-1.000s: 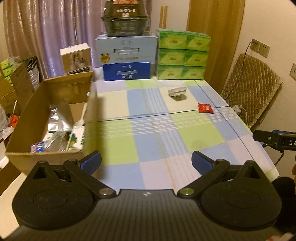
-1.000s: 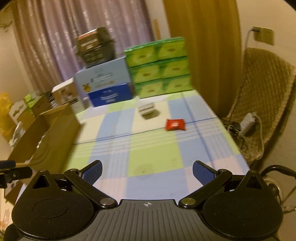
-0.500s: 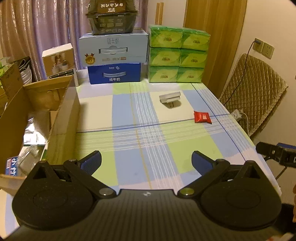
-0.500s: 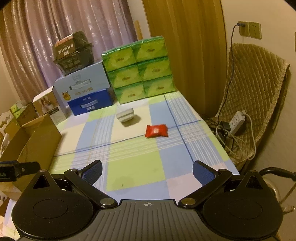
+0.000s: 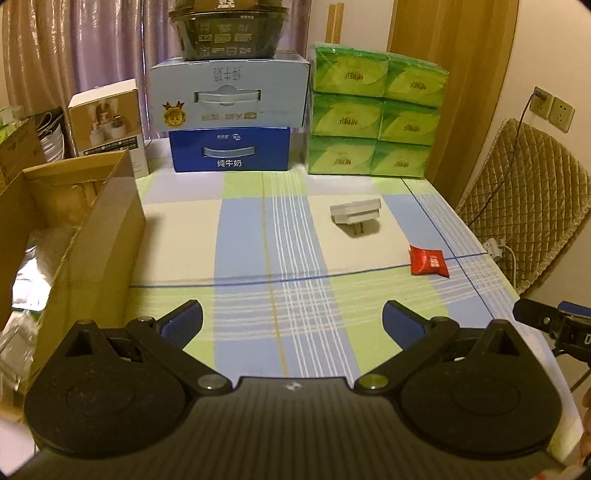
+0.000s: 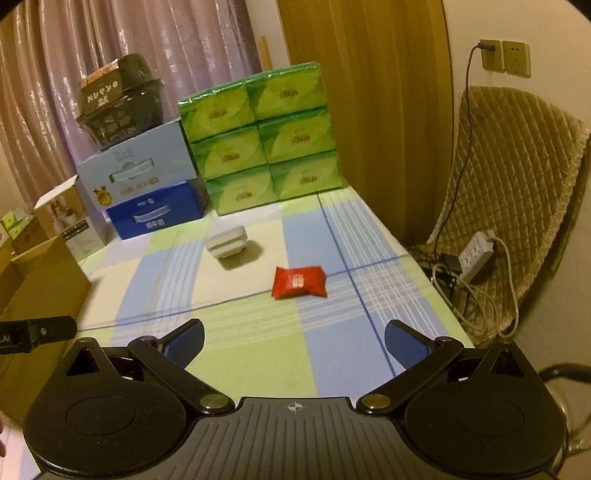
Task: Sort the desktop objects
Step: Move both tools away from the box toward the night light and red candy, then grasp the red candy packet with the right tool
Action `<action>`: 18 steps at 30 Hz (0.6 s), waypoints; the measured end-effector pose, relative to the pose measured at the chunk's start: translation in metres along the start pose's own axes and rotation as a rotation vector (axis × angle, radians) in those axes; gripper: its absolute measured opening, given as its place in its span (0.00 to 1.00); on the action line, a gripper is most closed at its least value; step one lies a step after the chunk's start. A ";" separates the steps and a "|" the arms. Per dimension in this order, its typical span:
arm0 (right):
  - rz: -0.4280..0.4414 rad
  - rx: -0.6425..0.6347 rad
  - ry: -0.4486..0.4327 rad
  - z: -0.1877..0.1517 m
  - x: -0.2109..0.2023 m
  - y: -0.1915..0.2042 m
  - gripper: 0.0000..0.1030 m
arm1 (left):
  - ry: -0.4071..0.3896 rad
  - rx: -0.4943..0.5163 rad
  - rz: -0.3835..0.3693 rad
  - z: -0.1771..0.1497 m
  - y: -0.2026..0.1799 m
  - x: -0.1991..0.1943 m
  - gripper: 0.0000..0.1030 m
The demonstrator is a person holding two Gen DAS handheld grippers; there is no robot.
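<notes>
On the checked tablecloth (image 5: 258, 236) lie a white plug adapter (image 5: 356, 216) (image 6: 227, 245) and a small red packet (image 5: 428, 261) (image 6: 299, 281). My left gripper (image 5: 291, 323) hovers open over the near part of the table, with both objects ahead and to its right. My right gripper (image 6: 293, 341) is open too, with the red packet a short way ahead, centred between its fingers. Nothing is held. A cardboard box (image 5: 74, 236) (image 6: 33, 280) with silvery bags inside stands at the table's left edge.
At the table's back stand a blue milk carton (image 5: 231, 151), a pale blue box (image 5: 229, 94) with a black bowl (image 5: 229, 26) on top, and stacked green tissue packs (image 5: 373, 114). A padded chair (image 6: 517, 192) and a power strip (image 6: 476, 254) are on the right.
Both views have shifted: the left gripper swung right, away from the cardboard box, and the right gripper moved closer to the red packet. Both stayed open.
</notes>
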State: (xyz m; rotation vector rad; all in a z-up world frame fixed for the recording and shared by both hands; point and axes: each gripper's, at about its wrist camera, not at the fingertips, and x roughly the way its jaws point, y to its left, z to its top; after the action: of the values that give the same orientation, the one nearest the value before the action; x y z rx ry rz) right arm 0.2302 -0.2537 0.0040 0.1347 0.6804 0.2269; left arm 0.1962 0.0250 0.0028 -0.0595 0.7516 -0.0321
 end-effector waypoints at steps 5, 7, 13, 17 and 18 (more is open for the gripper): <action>-0.003 -0.027 -0.006 0.002 0.039 0.000 0.98 | 0.015 -0.013 -0.014 0.011 -0.003 0.030 0.99; -0.009 -0.030 -0.004 0.003 0.054 0.000 0.98 | 0.025 -0.009 -0.032 0.014 -0.004 0.040 0.99; -0.024 -0.004 0.007 0.001 0.096 -0.005 0.98 | 0.029 0.015 -0.042 0.021 -0.010 0.073 0.99; -0.025 -0.011 0.014 0.004 0.119 -0.005 0.98 | 0.040 0.018 -0.036 0.024 -0.010 0.095 0.99; -0.025 -0.014 0.015 0.005 0.123 -0.005 0.98 | 0.044 0.016 -0.038 0.025 -0.010 0.099 0.99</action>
State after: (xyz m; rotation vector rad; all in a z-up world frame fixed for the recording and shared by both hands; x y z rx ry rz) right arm 0.3270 -0.2279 -0.0681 0.1117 0.6954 0.2091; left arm 0.2849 0.0115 -0.0457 -0.0584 0.7942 -0.0756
